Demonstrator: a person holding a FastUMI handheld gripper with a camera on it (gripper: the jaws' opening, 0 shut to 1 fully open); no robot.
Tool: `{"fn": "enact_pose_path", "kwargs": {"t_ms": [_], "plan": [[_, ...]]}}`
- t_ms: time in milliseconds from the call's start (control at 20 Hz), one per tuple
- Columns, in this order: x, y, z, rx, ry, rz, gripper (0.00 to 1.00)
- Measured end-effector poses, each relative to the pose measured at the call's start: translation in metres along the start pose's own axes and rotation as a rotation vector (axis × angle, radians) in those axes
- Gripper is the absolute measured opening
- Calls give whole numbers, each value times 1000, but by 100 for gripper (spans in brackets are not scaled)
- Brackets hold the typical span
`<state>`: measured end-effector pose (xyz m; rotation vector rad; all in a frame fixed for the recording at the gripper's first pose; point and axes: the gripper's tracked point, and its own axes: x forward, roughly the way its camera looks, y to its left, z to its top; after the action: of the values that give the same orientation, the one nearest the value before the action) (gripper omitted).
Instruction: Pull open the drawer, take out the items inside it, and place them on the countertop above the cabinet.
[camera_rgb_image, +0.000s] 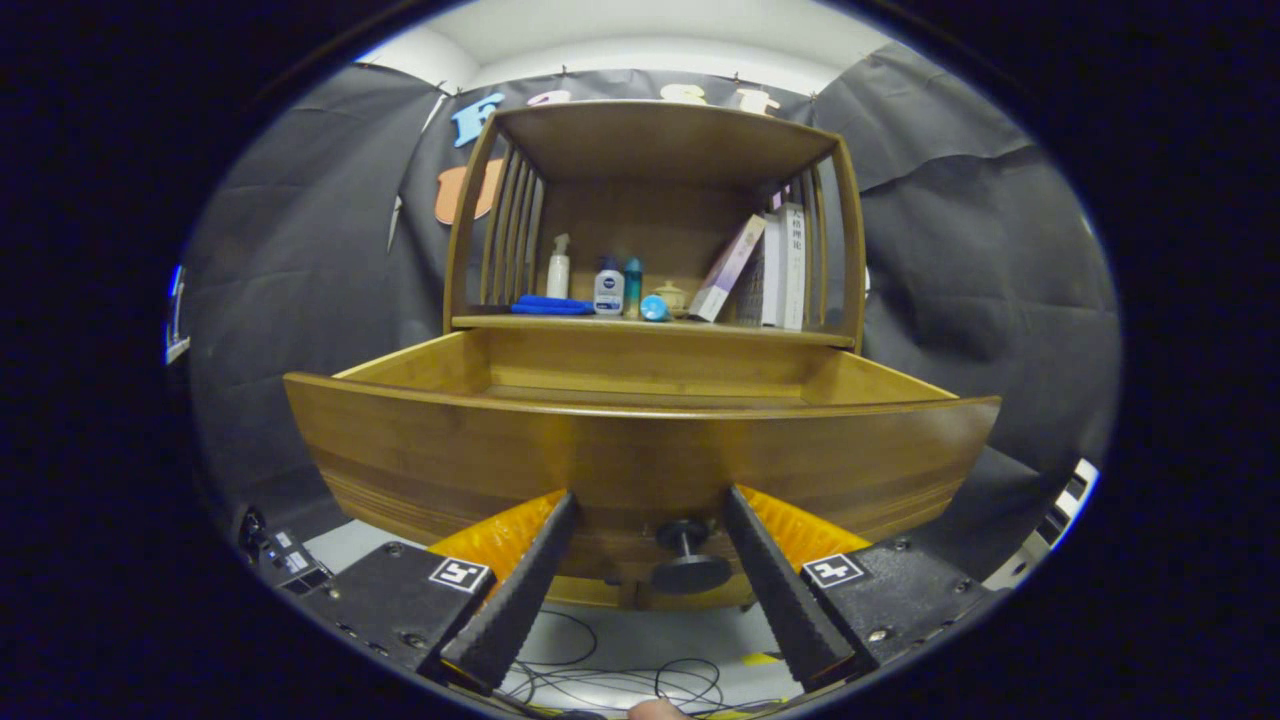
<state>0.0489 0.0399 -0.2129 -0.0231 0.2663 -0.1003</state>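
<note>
A wooden cabinet stands ahead with its drawer (640, 455) pulled out toward me. The drawer's curved front panel is right before my fingers, and its inside is hidden behind the panel's top edge. A dark round knob (688, 560) sticks out low on the panel, between my fingers and nearer the right one. My gripper (650, 502) is open, its fingertips close to the panel on either side of the knob, neither pressing on it. The countertop (650, 325) above the drawer carries several items.
On the countertop stand a white spray bottle (558, 268), a small white-and-blue bottle (608, 291), a teal bottle (633, 284), a blue flat item (550, 305) and leaning books (770, 265), under a slatted shelf top. Cables (620, 680) lie on the floor below.
</note>
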Motion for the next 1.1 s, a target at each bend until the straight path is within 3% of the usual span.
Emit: {"fn": "enact_pose_path", "kwargs": {"t_ms": [1100], "plan": [[103,8,49,34,134,-12,99]]}}
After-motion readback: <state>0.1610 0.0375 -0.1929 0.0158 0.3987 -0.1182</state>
